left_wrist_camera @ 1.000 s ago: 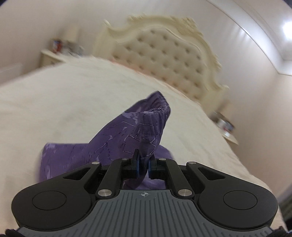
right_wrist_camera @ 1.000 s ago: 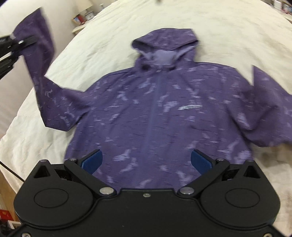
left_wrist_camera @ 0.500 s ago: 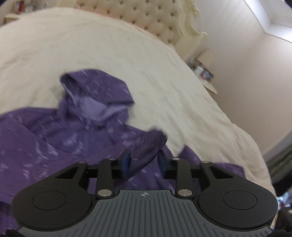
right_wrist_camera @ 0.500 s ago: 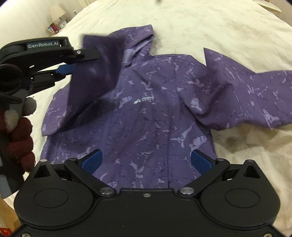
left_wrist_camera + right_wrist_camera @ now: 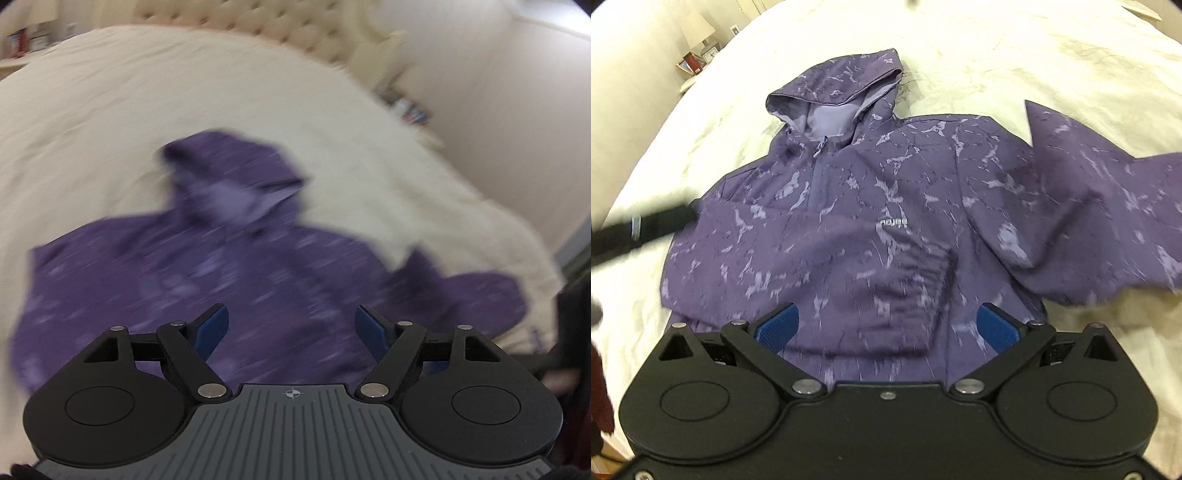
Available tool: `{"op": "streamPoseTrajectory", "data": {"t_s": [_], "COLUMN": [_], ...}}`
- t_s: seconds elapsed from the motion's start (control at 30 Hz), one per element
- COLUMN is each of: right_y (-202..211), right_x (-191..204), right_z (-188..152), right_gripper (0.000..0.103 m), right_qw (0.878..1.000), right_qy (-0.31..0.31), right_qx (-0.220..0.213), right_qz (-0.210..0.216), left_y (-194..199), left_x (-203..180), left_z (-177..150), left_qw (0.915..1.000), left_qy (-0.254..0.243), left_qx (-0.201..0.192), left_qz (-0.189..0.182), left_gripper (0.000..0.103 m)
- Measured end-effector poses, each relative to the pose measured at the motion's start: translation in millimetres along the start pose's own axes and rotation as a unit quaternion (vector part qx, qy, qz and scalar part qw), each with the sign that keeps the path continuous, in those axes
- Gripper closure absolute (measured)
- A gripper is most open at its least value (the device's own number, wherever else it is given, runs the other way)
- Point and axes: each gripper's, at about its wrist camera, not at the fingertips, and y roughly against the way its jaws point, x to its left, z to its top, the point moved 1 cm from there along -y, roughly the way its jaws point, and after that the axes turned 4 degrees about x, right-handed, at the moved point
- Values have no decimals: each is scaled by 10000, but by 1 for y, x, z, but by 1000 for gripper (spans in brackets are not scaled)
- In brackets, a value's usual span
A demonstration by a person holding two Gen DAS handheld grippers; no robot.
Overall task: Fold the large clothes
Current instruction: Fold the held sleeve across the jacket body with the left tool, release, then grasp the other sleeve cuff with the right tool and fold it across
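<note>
The left wrist view is smeared by motion, so the hooded jacket [image 5: 236, 280] shows no clear pattern there. In the right wrist view its right sleeve [image 5: 1108, 221] runs off the right edge, its hem hidden behind the right claw [image 5: 886, 328].
</note>
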Motion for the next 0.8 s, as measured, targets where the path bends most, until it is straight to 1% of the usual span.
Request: {"op": "streamPoseTrajectory", "data": {"t_s": [0.03, 0.1, 0.13, 0.2, 0.23, 0.33, 0.37, 0.4, 0.43, 0.5, 0.53, 0.57, 0.6, 0.63, 0.67, 0.7, 0.73, 0.77, 0.8], "right_y": [-7, -21, -28, -40, -44, -54, -57, -58, -59, -57, -53, -45, -34, -22, -4, 8, 18, 21, 17], "right_x": [0, -3, -5, -10, -13, -18, -17, -17, -16, -11, -8, -2, 7, 16, 27, 34, 37, 35, 27], "right_z": [3, 5, 6, 6, 6, 5, 5, 6, 8, 13, 16, 22, 28, 34, 41, 46, 52, 58, 65], "right_gripper": [2, 15, 20, 19, 20, 28, 37, 43, 61, 72, 76, 77, 79, 83, 84, 85, 85, 85, 85], "right_qw": [10000, 9996, 9993, 9983, 9977, 9962, 9960, 9960, 9960, 9959, 9968, 9981, 9992, 9995, 9981, 9959, 9933, 9916, 9917], "right_qy": [-57, -226, -300, -419, -492, -668, -663, -646, -626, -575, -487, -324, -61, 232, 603, 847, 1012, 1050, 961], "right_qx": [35, 131, 192, 338, 408, 530, 554, 562, 584, 629, 563, 464, 327, 169, -65, -289, -492, -584, -557], "right_qz": [-17, -59, -122, -243, -225, -161, -218, -248, -265, -302, -293, -261, -218, -150, -81, -129, -279, -480, -651], "left_y": [-1, 1, 2, 7, 10, 16, 18, 19, 20, 20, 20, 20, 19, 20, 20, 20, 21, 21, 20], "left_x": [11, 34, 44, 62, 68, 83, 87, 90, 93, 96, 97, 98, 100, 101, 103, 105, 107, 110, 113], "left_z": [-3, -12, -16, -25, -29, -40, -42, -44, -45, -45, -43, -41, -39, -35, -32, -28, -23, -19, -15], "left_qw": [9998, 9986, 9977, 9955, 9944, 9911, 9901, 9894, 9888, 9881, 9881, 9883, 9885, 9887, 9888, 9888, 9886, 9882, 9879], "left_qy": [65, 256, 345, 478, 525, 706, 779, 824, 857, 894, 904, 910, 916, 921, 934, 946, 968, 995, 1023], "left_qx": [95, 246, 301, 381, 416, 502, 529, 548, 561, 573, 560, 527, 477, 416, 358, 287, 202, 126, 65], "left_qz": [167, 396, 501, 722, 813, 1007, 1038, 1062, 1089, 1116, 1109, 1105, 1106, 1106, 1110, 1118, 1135, 1156, 1167], "left_gripper": [29, 29, 29, 29, 29, 29, 29, 29, 29, 29, 29, 29, 29, 29, 29, 29, 29, 29, 29]}}
